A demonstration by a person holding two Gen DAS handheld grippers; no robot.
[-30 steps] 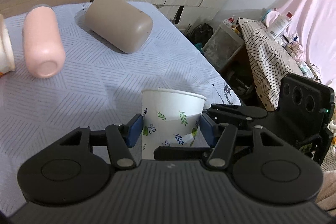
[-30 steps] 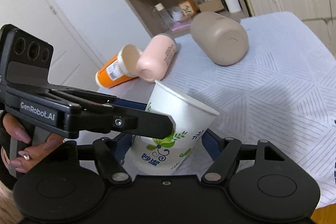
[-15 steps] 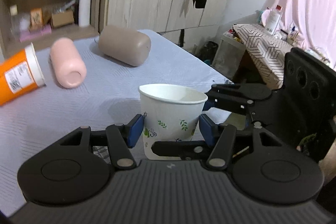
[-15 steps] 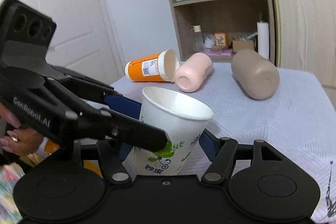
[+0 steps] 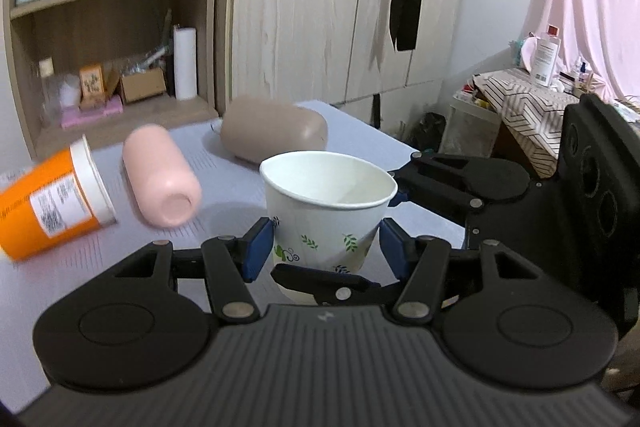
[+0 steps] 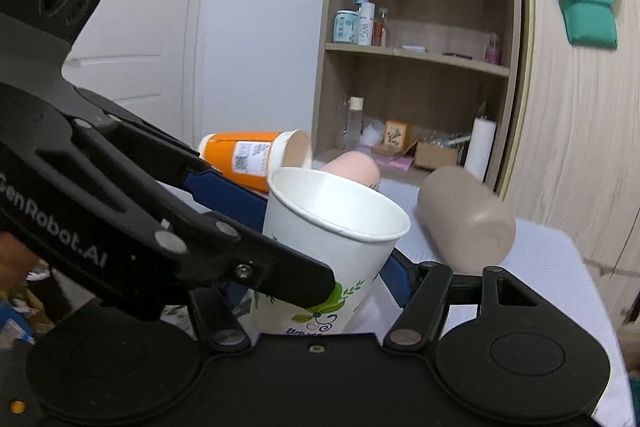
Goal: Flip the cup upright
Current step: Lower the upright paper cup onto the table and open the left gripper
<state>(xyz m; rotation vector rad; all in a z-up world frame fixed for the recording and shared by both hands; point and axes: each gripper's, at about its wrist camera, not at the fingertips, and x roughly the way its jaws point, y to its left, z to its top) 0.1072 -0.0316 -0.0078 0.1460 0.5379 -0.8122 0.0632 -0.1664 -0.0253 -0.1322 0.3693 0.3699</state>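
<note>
Both grippers, left gripper (image 5: 326, 247) and right gripper (image 6: 316, 291), have jaws clamping the paper cup (image 5: 328, 215), mouth up; set it level on worktop (image 5: 240, 187), gently.

The paper cup's (image 5: 328, 211) base is hidden behind the black finger of the right tool (image 5: 394, 227) in the left wrist view, so whether it touches the table (image 5: 120, 251) cannot be told. In the right wrist view the left tool (image 6: 256, 227) covers the cup's left wall. The orange cup (image 5: 48, 203) is blurred and cut off by the left edge, its label unreadable. Shelf bottles (image 6: 356, 23) are too small to read.
</note>
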